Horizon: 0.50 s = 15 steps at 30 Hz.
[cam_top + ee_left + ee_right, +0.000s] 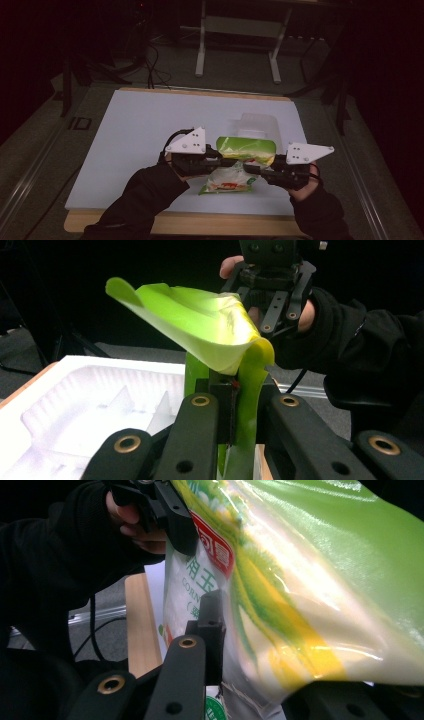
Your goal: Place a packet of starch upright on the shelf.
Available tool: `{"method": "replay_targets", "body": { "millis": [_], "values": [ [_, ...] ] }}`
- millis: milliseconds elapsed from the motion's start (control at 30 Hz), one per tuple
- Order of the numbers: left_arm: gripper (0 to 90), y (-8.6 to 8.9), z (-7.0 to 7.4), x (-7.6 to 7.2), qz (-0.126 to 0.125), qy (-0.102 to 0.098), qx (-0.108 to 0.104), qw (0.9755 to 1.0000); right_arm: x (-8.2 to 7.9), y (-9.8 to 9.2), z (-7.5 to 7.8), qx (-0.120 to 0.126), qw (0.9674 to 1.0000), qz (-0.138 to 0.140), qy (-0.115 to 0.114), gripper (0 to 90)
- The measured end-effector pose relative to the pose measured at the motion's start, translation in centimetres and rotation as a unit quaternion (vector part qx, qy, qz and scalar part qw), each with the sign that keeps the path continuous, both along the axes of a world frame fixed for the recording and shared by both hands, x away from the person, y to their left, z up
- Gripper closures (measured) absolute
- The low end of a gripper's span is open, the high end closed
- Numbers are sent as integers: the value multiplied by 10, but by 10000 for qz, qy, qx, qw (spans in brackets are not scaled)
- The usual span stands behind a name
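A green and yellow plastic bag (246, 149) with white contents hangs just above the white board (140, 150), held between both grippers. My left gripper (223, 161) is shut on the bag's left edge; in the left gripper view the jaws (234, 387) pinch a thin green fold of the bag (200, 325), which curls open above them. My right gripper (254, 168) is shut on the bag's right side. In the right gripper view the bag (310, 580) bulges across the jaws (260, 645) and hides the right one. Red print and lettering show on its face.
A clear white moulded tray (258, 123) lies on the board just behind the bag, also seen as the tray (85, 410) in the left gripper view. The wooden table edge (200, 223) runs along the front. A metal stand (240, 30) is on the floor beyond.
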<state>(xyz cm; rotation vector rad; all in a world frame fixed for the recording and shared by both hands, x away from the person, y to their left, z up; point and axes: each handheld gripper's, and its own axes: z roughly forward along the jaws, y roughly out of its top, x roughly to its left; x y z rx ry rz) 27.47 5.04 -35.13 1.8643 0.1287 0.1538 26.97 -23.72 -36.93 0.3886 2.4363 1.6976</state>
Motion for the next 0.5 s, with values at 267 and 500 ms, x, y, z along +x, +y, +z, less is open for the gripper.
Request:
{"method": "replay_targets", "body": {
  "millis": [267,500],
  "values": [
    [851,2,-1,1,-39,99,-191,9998,1,0,12,-149,9999,53,60,796],
    [733,3,2,-1,-93,163,-269,9995,1,-3,24,-230,9996,124,-50,807]
  ]
}}
